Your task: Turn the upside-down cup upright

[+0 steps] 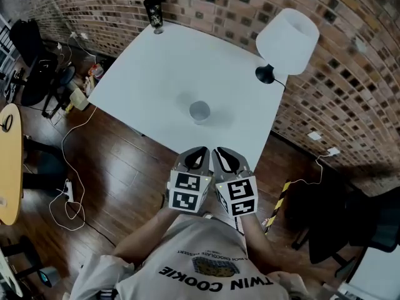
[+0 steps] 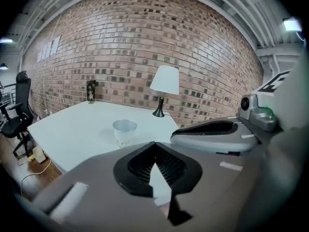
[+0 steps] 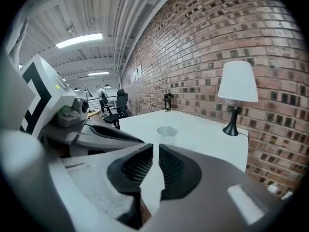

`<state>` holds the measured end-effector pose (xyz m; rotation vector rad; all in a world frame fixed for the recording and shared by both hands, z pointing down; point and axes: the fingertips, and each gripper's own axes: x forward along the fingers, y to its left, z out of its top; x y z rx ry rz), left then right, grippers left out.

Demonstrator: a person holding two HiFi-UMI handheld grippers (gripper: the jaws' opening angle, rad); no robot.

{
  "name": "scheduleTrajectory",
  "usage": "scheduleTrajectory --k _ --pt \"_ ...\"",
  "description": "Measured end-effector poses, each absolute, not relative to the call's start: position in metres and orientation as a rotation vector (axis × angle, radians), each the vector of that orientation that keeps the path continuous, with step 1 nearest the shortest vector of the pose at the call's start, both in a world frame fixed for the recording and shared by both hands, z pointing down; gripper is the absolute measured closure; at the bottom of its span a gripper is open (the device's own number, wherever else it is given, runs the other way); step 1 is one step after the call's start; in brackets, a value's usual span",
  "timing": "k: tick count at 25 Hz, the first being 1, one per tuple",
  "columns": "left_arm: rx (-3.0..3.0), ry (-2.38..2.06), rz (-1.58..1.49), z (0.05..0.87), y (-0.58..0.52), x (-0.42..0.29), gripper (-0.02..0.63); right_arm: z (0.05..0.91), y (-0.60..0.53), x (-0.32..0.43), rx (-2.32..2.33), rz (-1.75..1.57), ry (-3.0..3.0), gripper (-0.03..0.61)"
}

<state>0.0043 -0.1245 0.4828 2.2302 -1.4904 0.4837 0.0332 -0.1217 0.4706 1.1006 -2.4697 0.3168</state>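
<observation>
A small pale cup (image 1: pixel 200 111) stands alone near the middle of the white table (image 1: pixel 144 74). In the left gripper view the cup (image 2: pixel 124 131) shows its wider end up. In the right gripper view the cup (image 3: pixel 167 133) lies straight ahead, beyond the jaws. Both grippers hang side by side just off the table's near edge, well short of the cup. My left gripper (image 1: pixel 199 150) (image 2: pixel 155 143) has its tips touching and holds nothing. On my right gripper (image 1: pixel 224 151) (image 3: pixel 155 146) a narrow slit shows between the pads, with nothing in it.
A white-shaded lamp (image 1: pixel 287 41) on a black foot stands at the table's right corner by the brick wall. A dark tumbler (image 1: pixel 154 11) sits at the far corner. Cables and a power strip (image 1: pixel 69 192) lie on the wooden floor at left, by a round wooden table (image 1: pixel 7 161).
</observation>
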Motion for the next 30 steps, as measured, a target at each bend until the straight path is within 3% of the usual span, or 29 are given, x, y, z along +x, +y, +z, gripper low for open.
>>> scheduleTrajectory --k 12,30 --pt "2.201 -1.458 0.46 0.497 -0.191 -0.084 0.607 0.501 -0.2 -0.054 0.844 -0.012 -2.196 0.52" --pt "2.248 -1.372 0.454 0.501 -0.237 -0.111 0.607 0.527 -0.233 -0.067 0.875 0.169 -2.132 0.557"
